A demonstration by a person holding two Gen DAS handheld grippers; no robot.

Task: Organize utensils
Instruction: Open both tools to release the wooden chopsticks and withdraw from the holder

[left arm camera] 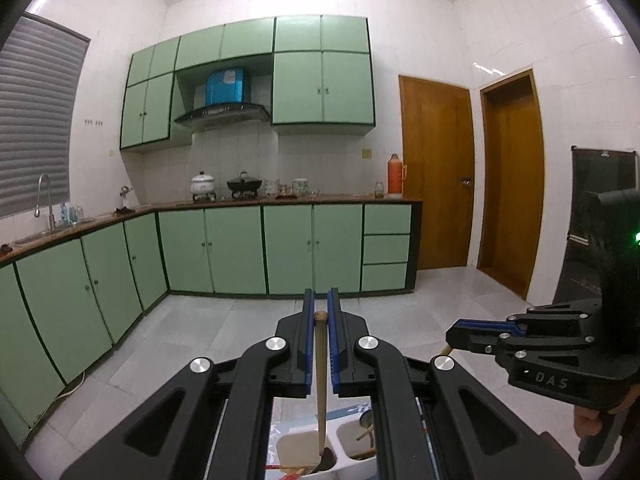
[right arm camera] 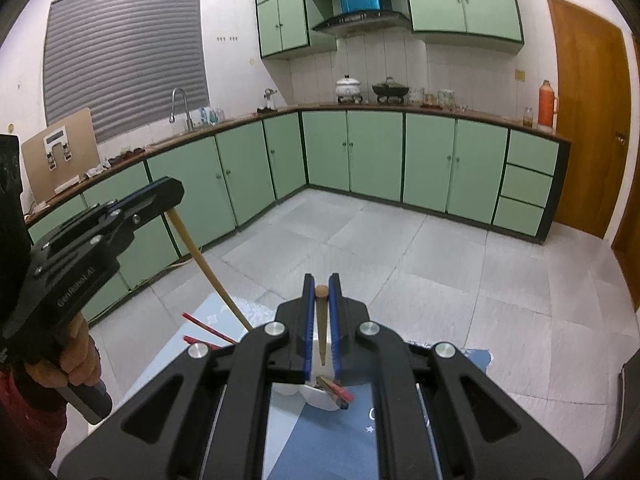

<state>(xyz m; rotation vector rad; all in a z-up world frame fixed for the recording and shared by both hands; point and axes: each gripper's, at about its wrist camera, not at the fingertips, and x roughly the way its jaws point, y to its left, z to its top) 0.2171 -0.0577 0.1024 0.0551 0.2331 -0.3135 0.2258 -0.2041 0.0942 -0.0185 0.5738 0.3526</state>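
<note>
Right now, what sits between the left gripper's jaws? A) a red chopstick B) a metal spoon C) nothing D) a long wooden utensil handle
D: in the left wrist view the left gripper is shut on a long wooden utensil handle, whose dark lower end hangs down into the white plastic utensil holder; the right wrist view shows the same handle slanting down from those jaws.

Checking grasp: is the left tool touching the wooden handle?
Touching. Left wrist view: left tool has both blue pads clamped against the wooden handle.
</note>
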